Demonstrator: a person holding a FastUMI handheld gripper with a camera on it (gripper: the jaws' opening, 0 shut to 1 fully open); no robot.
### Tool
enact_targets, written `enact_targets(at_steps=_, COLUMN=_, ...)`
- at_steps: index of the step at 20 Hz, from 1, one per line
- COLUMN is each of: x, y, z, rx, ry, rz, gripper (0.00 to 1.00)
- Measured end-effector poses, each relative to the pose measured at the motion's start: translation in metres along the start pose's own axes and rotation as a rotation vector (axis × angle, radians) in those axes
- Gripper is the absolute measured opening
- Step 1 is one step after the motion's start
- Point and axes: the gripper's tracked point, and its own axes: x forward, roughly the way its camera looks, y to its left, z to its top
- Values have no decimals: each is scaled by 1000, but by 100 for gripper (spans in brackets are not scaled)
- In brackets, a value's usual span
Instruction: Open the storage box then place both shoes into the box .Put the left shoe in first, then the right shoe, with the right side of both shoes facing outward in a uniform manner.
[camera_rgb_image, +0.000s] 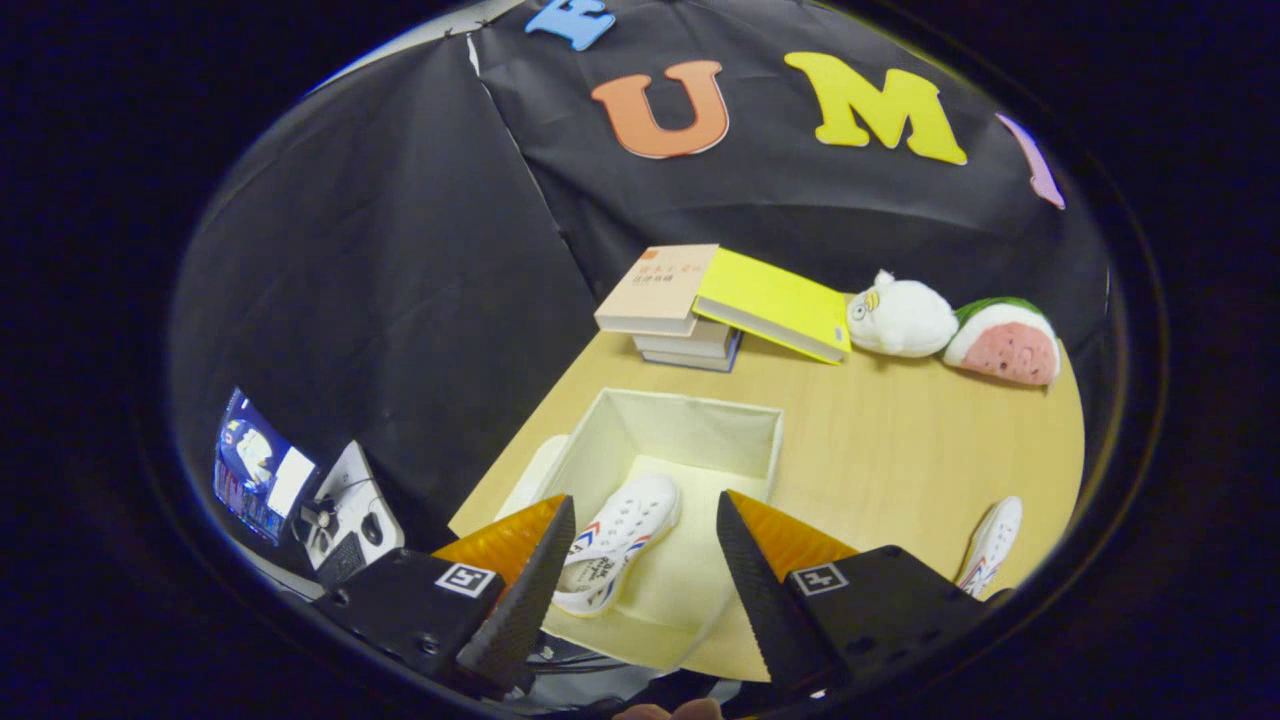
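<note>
Gripper (645, 520) spread wide, empty, above open cream fabric storage box (690, 425) on wooden table (900, 450). White sneaker (615, 540) lying inside box. Second white sneaker (992, 545) on table, well apart.

The gripper (645, 545) hangs with its two fingers (525, 600) spread wide apart, holding nothing, tips pointing toward 12 o'clock, left finger at 7, right at 5.

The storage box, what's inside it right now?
The open storage box holds one white shoe, lying along its left side. The gripper hangs open above it; the left finger covers the shoe's near end and that corner of the floor.
</note>
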Motion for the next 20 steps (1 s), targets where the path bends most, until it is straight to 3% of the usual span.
enact_targets(at_steps=8, x=-85, y=-151, z=1, rx=4, ry=-137, rz=-202, gripper=92)
enact_targets(at_steps=15, x=-110, y=-310, z=-101, rx=202, ry=-5, rz=-394, gripper=93)
enact_targets(at_steps=20, x=-110, y=-358, z=-182, rx=294, ry=155, rz=-431, gripper=93)
